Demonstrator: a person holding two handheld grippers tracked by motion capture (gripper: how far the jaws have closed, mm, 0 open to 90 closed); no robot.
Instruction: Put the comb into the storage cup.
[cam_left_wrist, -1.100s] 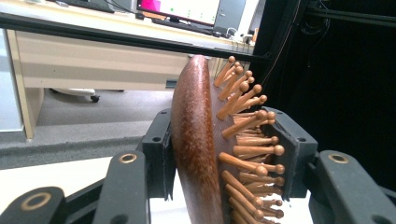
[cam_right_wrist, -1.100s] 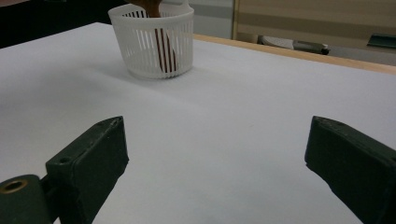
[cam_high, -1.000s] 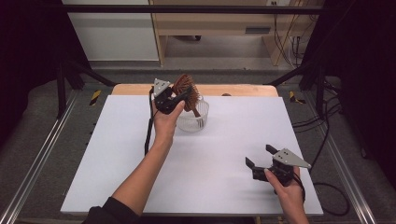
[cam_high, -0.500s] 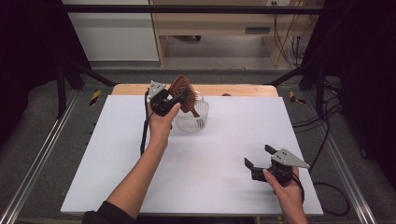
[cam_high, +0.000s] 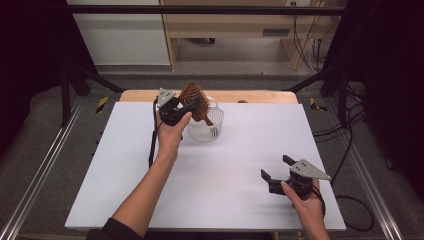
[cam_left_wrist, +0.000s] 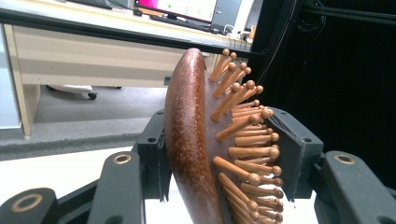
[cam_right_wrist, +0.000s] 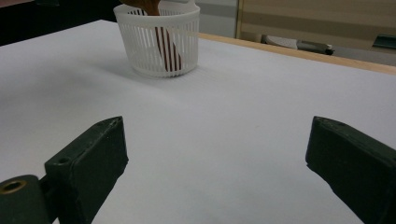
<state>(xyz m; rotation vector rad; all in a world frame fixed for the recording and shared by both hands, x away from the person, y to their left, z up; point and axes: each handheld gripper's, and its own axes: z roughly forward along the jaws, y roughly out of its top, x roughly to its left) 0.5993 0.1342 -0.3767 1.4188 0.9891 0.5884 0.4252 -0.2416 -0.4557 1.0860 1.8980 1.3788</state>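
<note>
Right gripper (cam_high: 274, 176) rests low at the near right of the worktop (cam_high: 250, 150), jaws spread wide with nothing between them; in the right gripper view bare white surface runs from its jaws up to the basket, so that side offers free room for a support move if one is needed. Left gripper (cam_high: 187, 109) is raised at the far left-centre, jaws pinching the head of the wooden hairbrush (cam_left_wrist: 205, 140): one jaw flat on the smooth domed back, the other pressed into the bristle pegs. Brush handle points down inside the white slotted basket (cam_right_wrist: 159, 39); whether its tip touches the floor of the basket, I cannot tell. Handling judgement: brush is stiff, light to moderate in weight, polished back probably slippery, and the pegs give an uneven seat, so the head could rotate in the grip if tilted; a hold across the widest part of the head, as now, looks soundest. Basket appears to be thin plastic, light, likely to tip or slide if the handle drags on its rim, so a vertical path seems safer. Edges: basket stands near the far edge of the worktop, just before the wooden strip (cam_high: 260, 96); beyond it a drop to the floor. Open room lies toward the near and right sides.
</note>
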